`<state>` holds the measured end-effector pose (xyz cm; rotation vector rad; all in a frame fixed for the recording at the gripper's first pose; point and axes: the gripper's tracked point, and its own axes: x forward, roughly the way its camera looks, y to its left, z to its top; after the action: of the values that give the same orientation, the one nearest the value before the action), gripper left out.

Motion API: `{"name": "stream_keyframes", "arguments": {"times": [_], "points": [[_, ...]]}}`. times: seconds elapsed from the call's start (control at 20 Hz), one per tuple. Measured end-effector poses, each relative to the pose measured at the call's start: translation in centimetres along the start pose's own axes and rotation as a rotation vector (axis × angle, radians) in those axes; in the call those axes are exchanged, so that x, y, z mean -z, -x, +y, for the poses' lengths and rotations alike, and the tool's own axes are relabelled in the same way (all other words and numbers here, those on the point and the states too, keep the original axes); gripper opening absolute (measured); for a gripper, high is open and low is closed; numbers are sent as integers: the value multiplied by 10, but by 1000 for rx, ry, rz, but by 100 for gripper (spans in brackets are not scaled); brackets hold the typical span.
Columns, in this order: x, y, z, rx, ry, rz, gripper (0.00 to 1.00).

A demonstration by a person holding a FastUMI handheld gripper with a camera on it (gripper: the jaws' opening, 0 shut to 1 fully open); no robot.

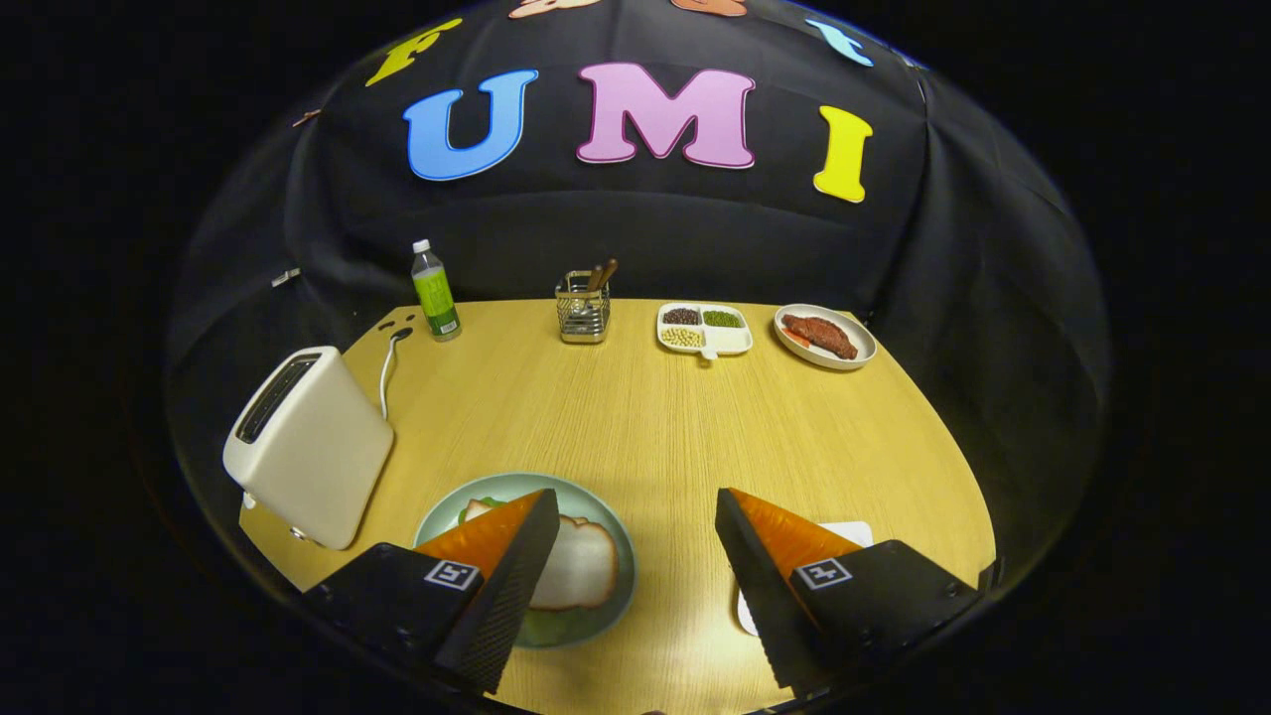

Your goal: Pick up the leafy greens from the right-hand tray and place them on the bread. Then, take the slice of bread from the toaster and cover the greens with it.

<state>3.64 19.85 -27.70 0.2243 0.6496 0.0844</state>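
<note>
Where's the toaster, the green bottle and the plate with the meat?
toaster (318, 452): gripper view, on its white side wall.
green bottle (435, 296): gripper view, on its label.
plate with the meat (860, 351): gripper view, on its bare rim.

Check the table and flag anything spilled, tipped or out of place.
Nothing stands out. The toaster, bottle and utensil holder stand upright, the beans stay in the divided dish, and the bread lies on its green plate, greens peeking from under it. The gripper is open, holding nothing.

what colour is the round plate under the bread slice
Pale green round plate, in the gripper view, by the open tool.
</note>
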Motion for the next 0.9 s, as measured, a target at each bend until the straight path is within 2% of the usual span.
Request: {"name": "stream_keyframes", "arguments": {"times": [0.5,0.9], "points": [[-89,79,-18,-105,97,-205,99],[-126,151,-51,-202,66,-301,99]]}}
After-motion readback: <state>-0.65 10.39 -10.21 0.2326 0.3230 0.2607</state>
